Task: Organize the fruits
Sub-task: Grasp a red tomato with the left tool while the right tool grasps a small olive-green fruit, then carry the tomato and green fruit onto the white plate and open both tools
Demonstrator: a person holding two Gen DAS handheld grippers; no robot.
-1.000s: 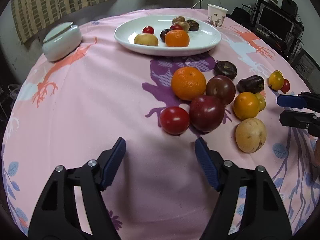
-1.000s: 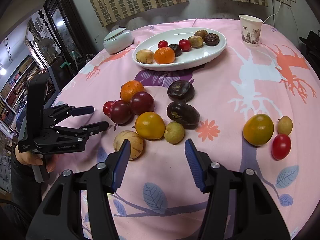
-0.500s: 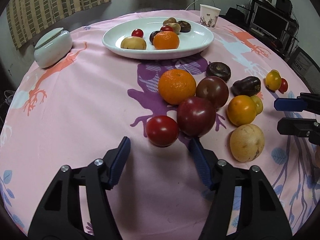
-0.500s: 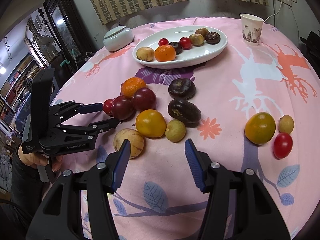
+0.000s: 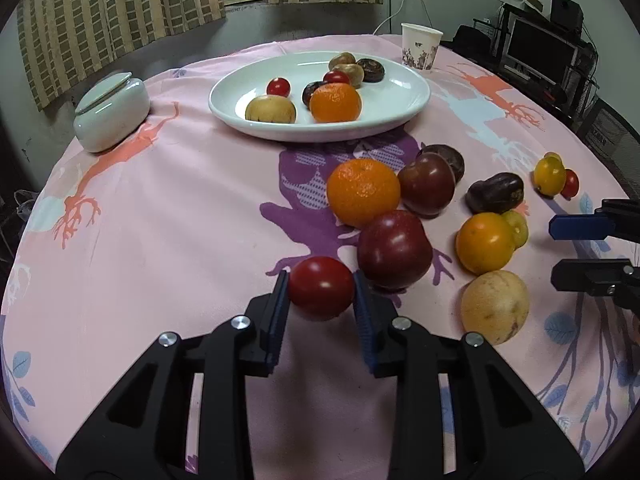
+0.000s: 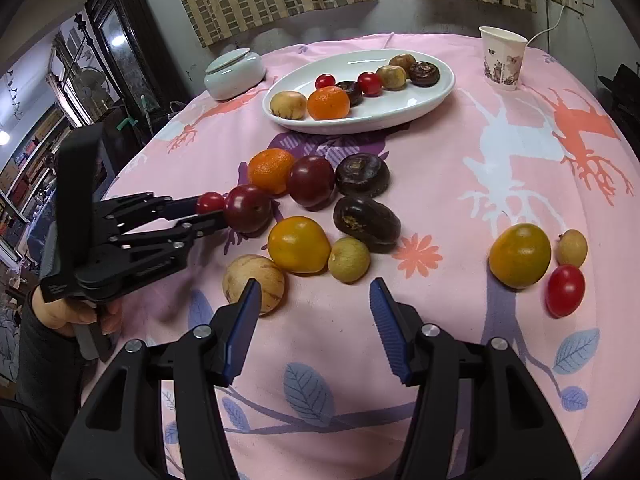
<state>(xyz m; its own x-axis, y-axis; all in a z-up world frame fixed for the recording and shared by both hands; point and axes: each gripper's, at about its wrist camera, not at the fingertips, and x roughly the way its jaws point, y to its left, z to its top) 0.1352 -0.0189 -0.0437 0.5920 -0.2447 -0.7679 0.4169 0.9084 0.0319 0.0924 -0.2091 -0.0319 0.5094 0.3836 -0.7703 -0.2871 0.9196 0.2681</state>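
Left tongs [image 5: 321,294]: clenched on the red tomato [image 5: 321,293], just beside the dark plum [image 5: 394,250].
Right tongs [image 6: 314,304]: released, hovering near the plum, over the table [image 6: 460,208].
White plate [image 5: 400,114]: beyond the plum, holding fruit.

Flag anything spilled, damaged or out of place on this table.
Nothing spilled or damaged. The cup stands upright, the lidded jar is shut, and the plate sits flat. The loose fruit is just unsorted. The left tongs grip a tomato; the right tongs are open.
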